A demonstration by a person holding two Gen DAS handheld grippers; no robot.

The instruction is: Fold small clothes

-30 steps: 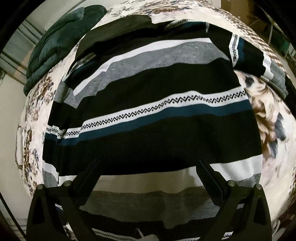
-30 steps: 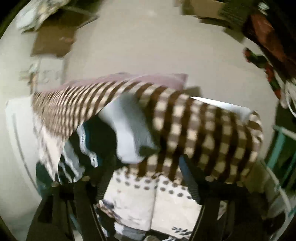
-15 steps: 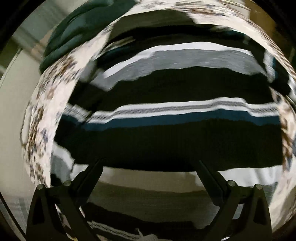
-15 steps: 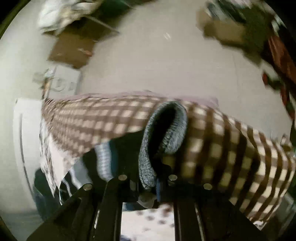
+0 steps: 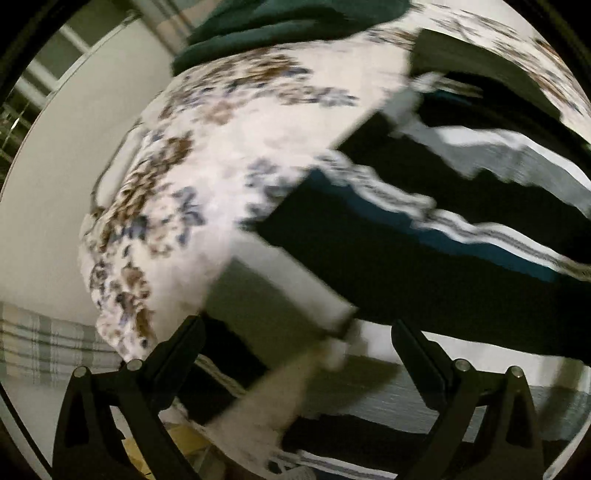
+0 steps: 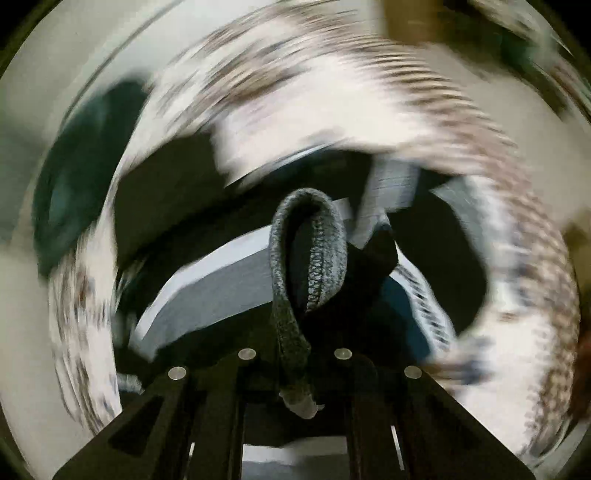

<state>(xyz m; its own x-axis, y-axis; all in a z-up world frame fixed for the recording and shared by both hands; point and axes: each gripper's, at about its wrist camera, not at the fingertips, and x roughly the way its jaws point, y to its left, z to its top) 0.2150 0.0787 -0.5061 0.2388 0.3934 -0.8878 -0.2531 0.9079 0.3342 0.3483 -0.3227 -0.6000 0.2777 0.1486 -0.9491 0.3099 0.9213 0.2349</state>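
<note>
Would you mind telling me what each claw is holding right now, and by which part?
The right claw is shut on the striped sweater, pinching its grey ribbed cuff. The left claw is open above the sweater, holding nothing.

Beneath me spreads a white floral bedspread [image 5: 207, 177] with brown and blue blooms; a dark green blanket [image 5: 288, 26] lies bunched at its far edge. A grey plaid fabric [image 5: 44, 347] shows low at my left, blurred

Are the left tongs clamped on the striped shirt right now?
No, the left tongs stand wide open, with the striped shirt lying on the floral sheet beyond them, not pinched.
</note>
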